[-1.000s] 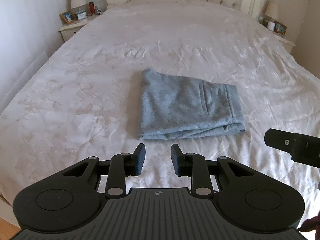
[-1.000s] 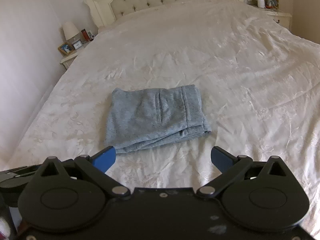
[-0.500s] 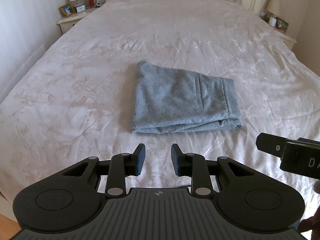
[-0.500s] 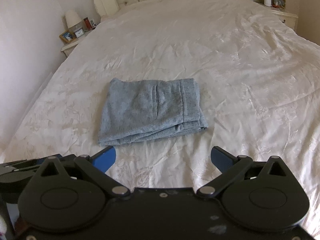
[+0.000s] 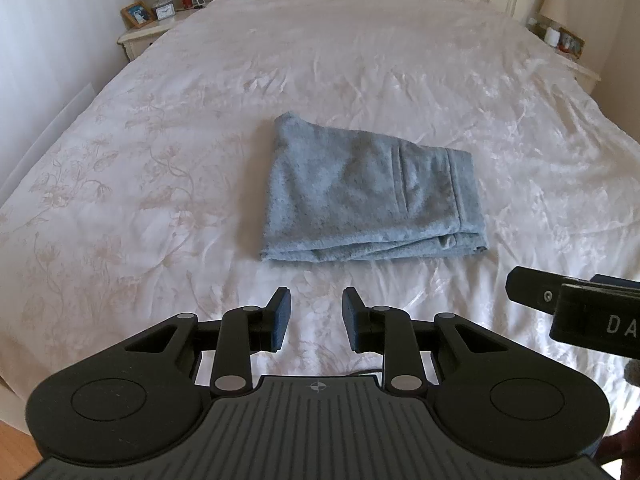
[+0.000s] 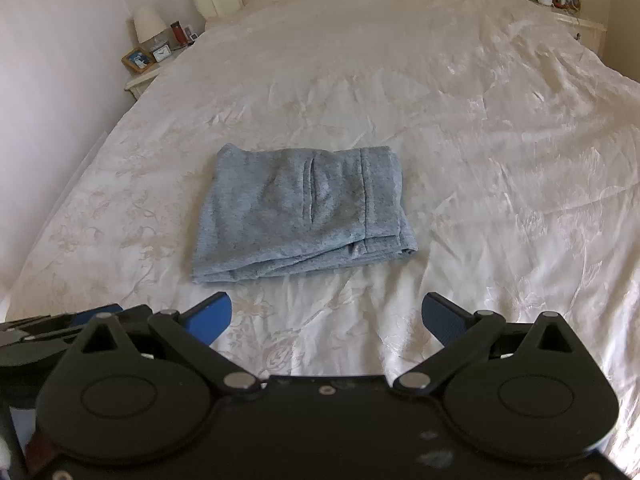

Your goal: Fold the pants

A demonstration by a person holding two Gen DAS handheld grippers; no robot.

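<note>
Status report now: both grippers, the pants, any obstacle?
Left gripper open, empty; right gripper open wide, empty. Grey fleece pants folded into a compact rectangle on the white bedspread. Nothing in the way.

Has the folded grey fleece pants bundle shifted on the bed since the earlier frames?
No. The pants keep their shape and place on the white bedspread; only the cameras moved.

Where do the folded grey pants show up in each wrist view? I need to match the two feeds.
Left wrist: pants lie centre, slightly right, beyond the left gripper.
Right wrist: pants lie centre-left, beyond the right gripper.
Shared landmark: the framed photo on the upper-left nightstand.
</note>
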